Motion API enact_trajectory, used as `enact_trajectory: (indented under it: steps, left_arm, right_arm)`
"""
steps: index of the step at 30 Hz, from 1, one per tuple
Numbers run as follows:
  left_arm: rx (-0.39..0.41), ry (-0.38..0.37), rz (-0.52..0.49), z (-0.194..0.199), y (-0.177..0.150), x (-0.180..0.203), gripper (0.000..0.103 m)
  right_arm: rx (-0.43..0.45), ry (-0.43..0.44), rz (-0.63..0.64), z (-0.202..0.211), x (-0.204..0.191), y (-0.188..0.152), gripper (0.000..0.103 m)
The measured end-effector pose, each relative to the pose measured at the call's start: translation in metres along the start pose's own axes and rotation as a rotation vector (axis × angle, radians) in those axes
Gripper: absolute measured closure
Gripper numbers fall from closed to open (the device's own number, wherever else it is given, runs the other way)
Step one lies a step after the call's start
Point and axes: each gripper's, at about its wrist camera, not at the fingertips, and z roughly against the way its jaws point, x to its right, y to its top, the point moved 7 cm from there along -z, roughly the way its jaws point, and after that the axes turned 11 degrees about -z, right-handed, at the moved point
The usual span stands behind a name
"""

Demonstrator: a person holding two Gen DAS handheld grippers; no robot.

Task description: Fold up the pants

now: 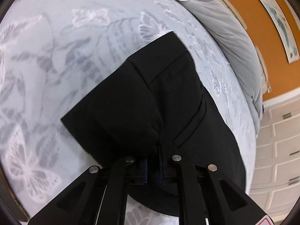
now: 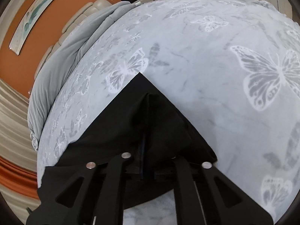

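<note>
Hand-held grippers [image 1: 152,166] [image 2: 148,168] pinching pants [image 1: 150,97] edge

Butterfly-print bedspread [image 2: 215,60]; grey pillow [image 1: 230,43]; orange wall [image 2: 35,37]; framed picture [image 1: 277,20]; white drawers [image 1: 281,146]

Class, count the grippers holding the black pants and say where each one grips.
2. The left gripper pinches the pants at their near edge; the right gripper likewise. Fingertips are hidden by fabric.

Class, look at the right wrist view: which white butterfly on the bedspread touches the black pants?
The butterfly just left of the pants' pointed corner; the others lie apart.
</note>
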Motion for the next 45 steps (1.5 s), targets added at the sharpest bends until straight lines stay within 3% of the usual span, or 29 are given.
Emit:
enact_trajectory:
  steps: [2, 3, 4, 6, 7, 9, 10, 12, 14, 15, 16, 18, 20, 21, 23, 26, 28, 31, 33, 35, 36, 37, 38, 41, 43, 45]
  left_arm:
    - [-0.004, -0.012, 0.043, 0.004, -0.002, -0.003, 0.083]
    - [0.001, 0.004, 0.058, 0.009, -0.002, -0.002, 0.079]
    - [0.022, 0.021, 0.076, 0.018, -0.004, -0.004, 0.075]
    - [0.048, 0.048, 0.1, 0.033, -0.009, -0.007, 0.073]
    - [0.073, 0.063, 0.118, 0.043, -0.012, -0.008, 0.073]
    - [0.166, 0.081, 0.13, 0.066, -0.016, 0.002, 0.073]
    - [0.212, 0.072, 0.106, 0.075, -0.016, 0.014, 0.073]
    - [0.262, 0.04, -0.055, 0.083, -0.017, 0.059, 0.067]
    - [0.219, 0.011, -0.25, 0.069, -0.024, 0.108, 0.031]
    - [0.181, -0.002, -0.316, 0.053, -0.03, 0.127, 0.031]
    - [0.156, 0.008, -0.339, 0.042, -0.035, 0.135, 0.031]
    - [0.024, 0.043, -0.357, -0.002, -0.047, 0.14, 0.032]
    - [-0.069, 0.057, -0.299, -0.03, -0.056, 0.125, 0.039]
    - [-0.078, 0.063, -0.284, -0.035, -0.059, 0.118, 0.042]
    - [-0.089, 0.092, -0.349, -0.027, -0.063, 0.114, 0.062]
    - [-0.146, 0.1, -0.426, -0.013, -0.079, 0.097, 0.068]
    - [-0.155, 0.089, -0.439, -0.005, -0.081, 0.088, 0.068]
    - [-0.13, 0.042, -0.373, 0.009, -0.074, 0.075, 0.073]
    - [-0.091, 0.014, -0.339, 0.025, -0.069, 0.07, 0.073]
    - [-0.043, 0.017, -0.314, 0.038, -0.057, 0.062, 0.073]
    - [-0.024, 0.011, -0.299, 0.043, -0.052, 0.06, 0.073]
    - [-0.002, -0.004, -0.282, 0.048, -0.046, 0.058, 0.073]
    - [0.013, -0.012, -0.275, 0.053, -0.043, 0.058, 0.071]
    - [0.059, -0.013, -0.266, 0.062, -0.035, 0.056, 0.068]
    - [0.078, -0.003, -0.258, 0.058, -0.03, 0.054, 0.055]
    - [0.048, 0.051, -0.238, 0.042, -0.03, 0.048, 0.048]
  right_arm:
    - [0.051, -0.02, -0.009, 0.012, 0.004, 0.01, 0.073]
    - [0.078, -0.039, -0.02, 0.021, 0.01, 0.012, 0.044]
    - [0.135, -0.087, -0.043, 0.038, 0.018, 0.016, 0.025]
    - [0.266, -0.134, -0.05, 0.065, 0.018, 0.026, 0.025]
    - [0.323, -0.112, -0.027, 0.08, 0.007, 0.029, 0.025]
    - [0.321, 0.002, 0.017, 0.092, -0.018, 0.024, 0.032]
    - [0.272, 0.098, 0.053, 0.09, -0.041, 0.015, 0.035]
    - [0.195, 0.176, 0.146, 0.08, -0.083, -0.007, 0.04]
    - [0.105, 0.193, 0.33, 0.057, -0.141, -0.049, 0.043]
    - [0.058, 0.201, 0.409, 0.045, -0.167, -0.075, 0.043]
    - [0.018, 0.217, 0.456, 0.037, -0.185, -0.094, 0.043]
    - [-0.075, 0.251, 0.545, 0.02, -0.215, -0.139, 0.042]
    - [-0.186, 0.27, 0.663, 0.0, -0.244, -0.194, 0.043]
    - [-0.202, 0.27, 0.702, -0.002, -0.249, -0.21, 0.043]
    - [-0.265, 0.274, 0.818, -0.009, -0.263, -0.257, 0.043]
    - [-0.356, 0.295, 0.936, -0.017, -0.277, -0.315, 0.043]
    - [-0.382, 0.321, 1.011, -0.013, -0.285, -0.352, 0.043]
    - [-0.408, 0.366, 1.083, -0.02, -0.31, -0.396, 0.042]
    - [-0.42, 0.395, 1.142, -0.022, -0.323, -0.425, 0.032]
    - [-0.403, 0.42, 1.23, -0.018, -0.334, -0.463, 0.032]
    - [-0.395, 0.415, 1.286, -0.024, -0.339, -0.481, 0.035]
    - [-0.397, 0.399, 1.316, -0.029, -0.339, -0.492, 0.061]
    - [-0.417, 0.365, 1.336, -0.041, -0.339, -0.502, 0.094]
    - [-0.462, 0.355, 1.362, -0.044, -0.331, -0.525, 0.097]
    - [-0.495, 0.372, 1.458, -0.03, -0.32, -0.541, 0.097]
    - [-0.53, 0.388, 1.419, -0.031, -0.311, -0.535, 0.096]
